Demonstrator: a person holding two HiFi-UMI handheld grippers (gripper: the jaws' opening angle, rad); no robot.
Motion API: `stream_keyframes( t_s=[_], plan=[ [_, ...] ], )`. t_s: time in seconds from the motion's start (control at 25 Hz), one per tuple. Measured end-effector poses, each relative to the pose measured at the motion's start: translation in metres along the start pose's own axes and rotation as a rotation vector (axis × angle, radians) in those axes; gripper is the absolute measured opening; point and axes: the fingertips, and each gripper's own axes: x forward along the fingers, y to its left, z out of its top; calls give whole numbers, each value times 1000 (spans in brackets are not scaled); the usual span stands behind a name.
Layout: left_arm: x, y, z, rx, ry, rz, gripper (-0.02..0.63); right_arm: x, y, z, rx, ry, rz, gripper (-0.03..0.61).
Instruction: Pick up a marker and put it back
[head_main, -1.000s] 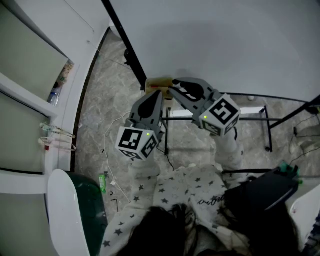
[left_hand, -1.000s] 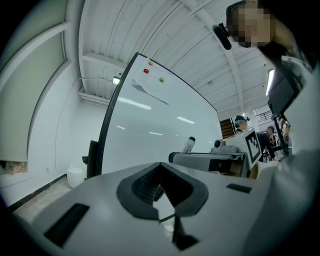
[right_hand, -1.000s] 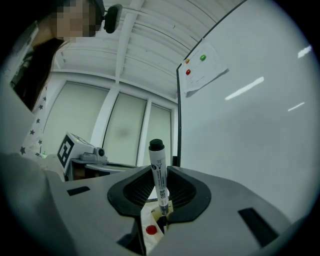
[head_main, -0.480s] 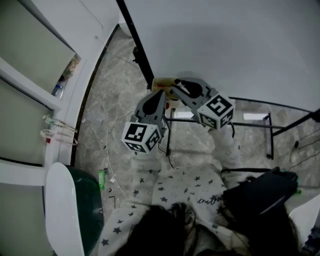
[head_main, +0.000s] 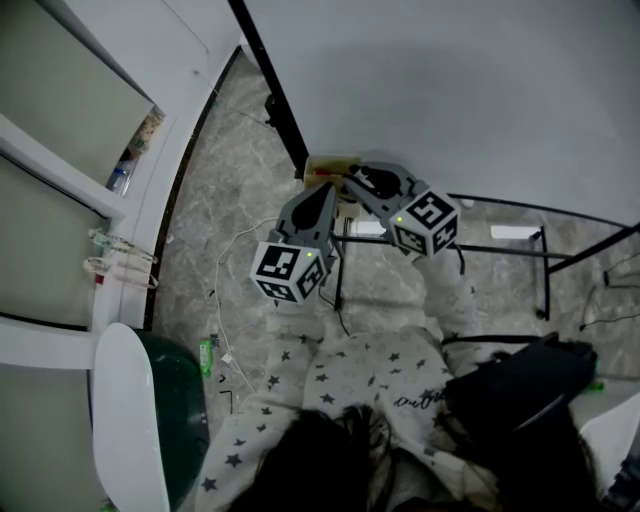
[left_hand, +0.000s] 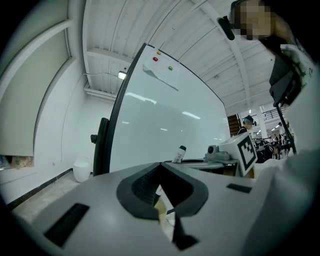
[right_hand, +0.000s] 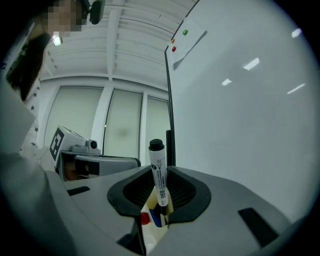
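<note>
Over the last second the head view shows little real movement. The right gripper (head_main: 355, 182) has edged slightly in toward the small tan cardboard holder (head_main: 322, 165) at the lower edge of the big white whiteboard (head_main: 450, 90). The left gripper (head_main: 327, 195) stays parked just beside the same holder. Some of the shift is probably the head camera's own drift. For the task, this reads as the hinge between its two halves: the marker is in the grip and poised right over its home, so either the lift has barely started or the return is about to finish. The frames don't settle which.

The right gripper's jaws are clamped on the white-barrelled marker with a black cap (right_hand: 158, 172). It stands upright between them, cap on top and well clear of the pads, with dark print running down the barrel. Its lower end dips to the mouth of the holder, close beside a red marker cap (right_hand: 144, 218) and a blue marker cap (right_hand: 155, 220) that sit inside.

The left gripper's jaws are drawn almost together and carry no marker. Only a narrow slit is left, and a cream corner of the holder shows in it — whether they pinch that edge or merely sit in front of it cannot be told. From that gripper's camera the marker shows small and upright beside the right gripper's marker cube (left_hand: 245, 152).
</note>
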Motion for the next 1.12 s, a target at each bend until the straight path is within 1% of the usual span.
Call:
stream_keyframes(
  t_s=[0.68,0.84,1.04,1.12],
  plan=[
    [-6,4,-22,-22,32,16,0,7,6,-36,28,23,12,84],
    [-9,5,-27,-30,34,20,0,8,11,-46,9,40,11,84],
    [-11,5,-32,-39,32,23,0,5,12,-51,12,4,-12,84],
    [-12,5,-35,-41,33,23,0,3,11,-54,6,5,-19,84]
  ],
)
